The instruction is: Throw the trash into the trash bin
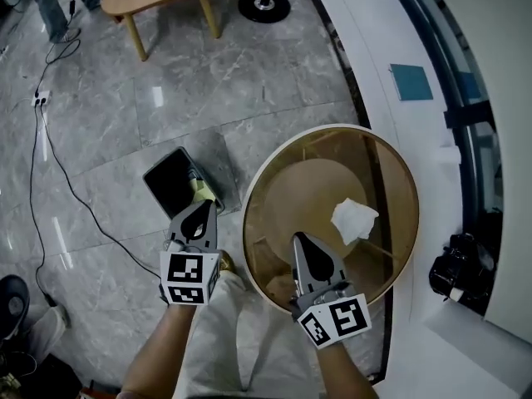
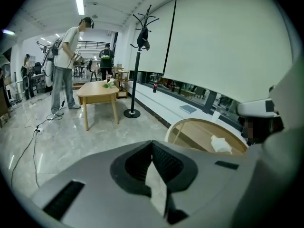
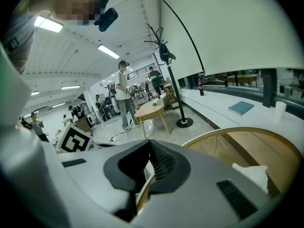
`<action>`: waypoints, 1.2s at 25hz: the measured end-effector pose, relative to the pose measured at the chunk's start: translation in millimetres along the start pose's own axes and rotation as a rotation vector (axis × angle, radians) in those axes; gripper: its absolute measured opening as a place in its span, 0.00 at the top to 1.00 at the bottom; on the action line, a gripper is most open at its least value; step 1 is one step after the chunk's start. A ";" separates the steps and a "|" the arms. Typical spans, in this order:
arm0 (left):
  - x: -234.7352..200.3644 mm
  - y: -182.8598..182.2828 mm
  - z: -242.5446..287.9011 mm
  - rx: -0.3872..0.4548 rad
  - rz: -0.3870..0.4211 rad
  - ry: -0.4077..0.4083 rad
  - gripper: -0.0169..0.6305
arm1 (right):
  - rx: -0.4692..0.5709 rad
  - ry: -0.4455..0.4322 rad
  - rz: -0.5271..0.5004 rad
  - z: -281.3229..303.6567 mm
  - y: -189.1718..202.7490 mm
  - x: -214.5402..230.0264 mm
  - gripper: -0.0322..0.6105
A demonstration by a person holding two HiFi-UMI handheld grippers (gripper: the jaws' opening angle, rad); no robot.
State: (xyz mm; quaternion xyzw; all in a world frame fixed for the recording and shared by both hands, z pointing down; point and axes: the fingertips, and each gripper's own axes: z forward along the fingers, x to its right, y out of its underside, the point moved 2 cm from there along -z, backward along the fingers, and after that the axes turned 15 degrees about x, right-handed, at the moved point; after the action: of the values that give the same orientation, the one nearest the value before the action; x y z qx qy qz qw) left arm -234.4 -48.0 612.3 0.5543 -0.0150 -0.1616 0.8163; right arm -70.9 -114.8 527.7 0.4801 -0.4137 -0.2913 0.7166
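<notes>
Both jaws are clenched and empty. Left gripper (image 1: 200, 209): pads are together in its own view, with only a pale sliver in the slit behind the tips, floor I'd say, not a held thing. Right gripper (image 1: 299, 241): pads together, and just the wooden rim shows through its slit.

The trash I can see is a crumpled white tissue (image 1: 354, 220) lying on the round glass table (image 1: 331, 129), at 2 o'clock from my right tips and not yet binned. The trash bin (image 1: 170, 181), dark-lined, sits on the floor at 9 o'clock of the table, at 11 o'clock from my left tips. A yellowish scrap (image 1: 203, 191) sits at the bin's 4 o'clock corner; I can't tell what it is.

Step, my guess: between grabs, tissue next. The right jaws need to open, reach toward 2 o'clock and drop onto the glass softly. Then they pinch the crumple, lift it over the rim, carry it toward 9 o'clock and let go over the bin.
</notes>
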 end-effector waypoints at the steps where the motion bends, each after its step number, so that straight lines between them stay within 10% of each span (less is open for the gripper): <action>1: 15.0 -1.7 3.6 -0.002 -0.002 0.021 0.95 | 0.004 0.007 0.001 -6.0 -2.8 7.3 0.92; 21: 314.6 1.6 77.5 -0.024 0.092 0.412 0.93 | 0.094 0.324 0.032 -178.5 -34.8 192.3 0.92; 30: 323.4 28.3 101.3 -0.059 0.125 0.400 0.47 | 0.093 0.325 0.074 -179.8 -20.4 208.8 0.92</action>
State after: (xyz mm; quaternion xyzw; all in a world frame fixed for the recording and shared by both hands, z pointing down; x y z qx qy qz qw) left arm 58.3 -220.4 627.0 0.5491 0.1178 0.0025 0.8274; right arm 187.5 -212.1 538.7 0.5379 -0.3227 -0.1639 0.7613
